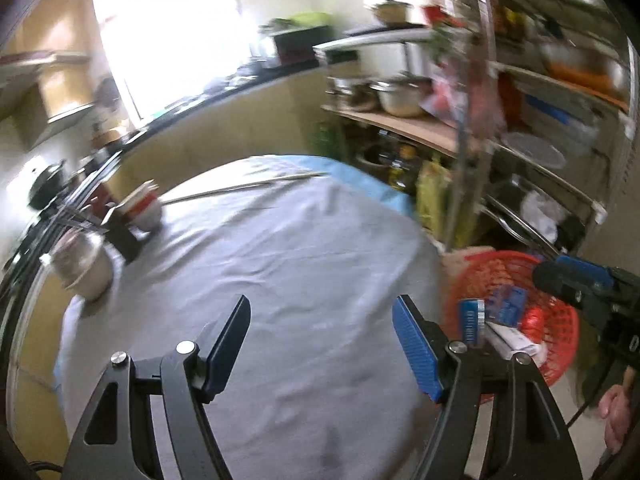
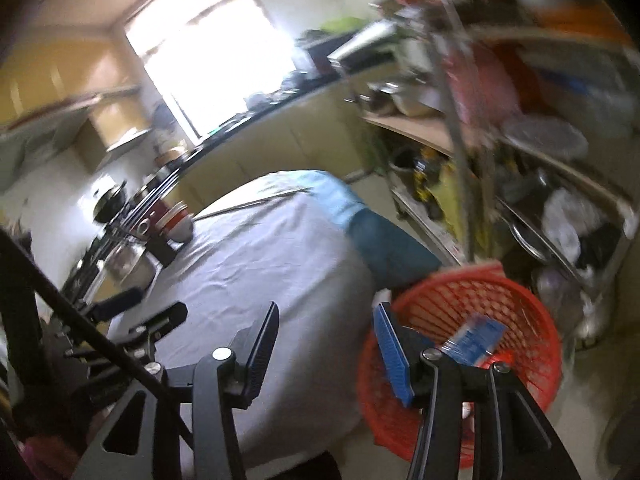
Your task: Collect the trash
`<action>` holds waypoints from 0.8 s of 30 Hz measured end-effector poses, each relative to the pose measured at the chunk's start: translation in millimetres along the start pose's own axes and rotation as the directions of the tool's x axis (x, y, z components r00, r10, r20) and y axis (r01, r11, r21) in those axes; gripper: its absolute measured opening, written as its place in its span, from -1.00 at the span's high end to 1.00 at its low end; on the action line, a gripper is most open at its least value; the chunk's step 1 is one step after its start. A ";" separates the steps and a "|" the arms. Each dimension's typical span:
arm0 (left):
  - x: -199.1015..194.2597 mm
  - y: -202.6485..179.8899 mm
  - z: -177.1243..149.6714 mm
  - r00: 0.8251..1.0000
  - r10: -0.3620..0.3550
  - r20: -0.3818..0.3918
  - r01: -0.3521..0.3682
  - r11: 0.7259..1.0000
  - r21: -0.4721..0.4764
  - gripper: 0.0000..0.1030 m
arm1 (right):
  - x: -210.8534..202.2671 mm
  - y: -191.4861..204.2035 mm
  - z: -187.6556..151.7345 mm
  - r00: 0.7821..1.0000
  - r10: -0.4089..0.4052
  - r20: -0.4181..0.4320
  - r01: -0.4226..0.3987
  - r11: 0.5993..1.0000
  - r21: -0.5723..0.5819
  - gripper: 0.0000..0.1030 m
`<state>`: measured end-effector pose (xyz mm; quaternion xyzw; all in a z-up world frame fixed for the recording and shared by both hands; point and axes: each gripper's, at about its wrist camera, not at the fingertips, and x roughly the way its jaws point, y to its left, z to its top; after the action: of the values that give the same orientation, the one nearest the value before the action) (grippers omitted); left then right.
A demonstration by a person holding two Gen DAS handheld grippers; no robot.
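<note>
Beside the table [image 1: 280, 240], red basket [image 1: 560, 320] holds blue packets [image 1: 506, 304].

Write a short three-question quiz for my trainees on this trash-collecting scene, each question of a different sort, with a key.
1. True or false: the left gripper is clamped on a piece of trash.
2. Where does the red basket stand? A) on the table B) on the floor beside the table C) on a shelf
3. Fill in: the table is covered by a grey ____.

Key: 1 false, both it and the right gripper are open and empty; 2 B; 3 cloth.
</note>
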<state>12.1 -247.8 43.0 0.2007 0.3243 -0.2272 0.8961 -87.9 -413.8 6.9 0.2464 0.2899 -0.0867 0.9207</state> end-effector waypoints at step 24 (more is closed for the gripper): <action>-60.5 194.9 -87.5 0.955 0.288 -0.076 -0.295 0.887 -0.356 -0.45 | 34.1 220.2 -41.8 0.986 0.139 -0.097 -0.163 0.937 -0.309 -0.19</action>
<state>32.4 -27.5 63.0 0.0803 0.3363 -0.0241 0.9380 -14.0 -203.1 46.3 0.1202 0.3138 0.0408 0.9410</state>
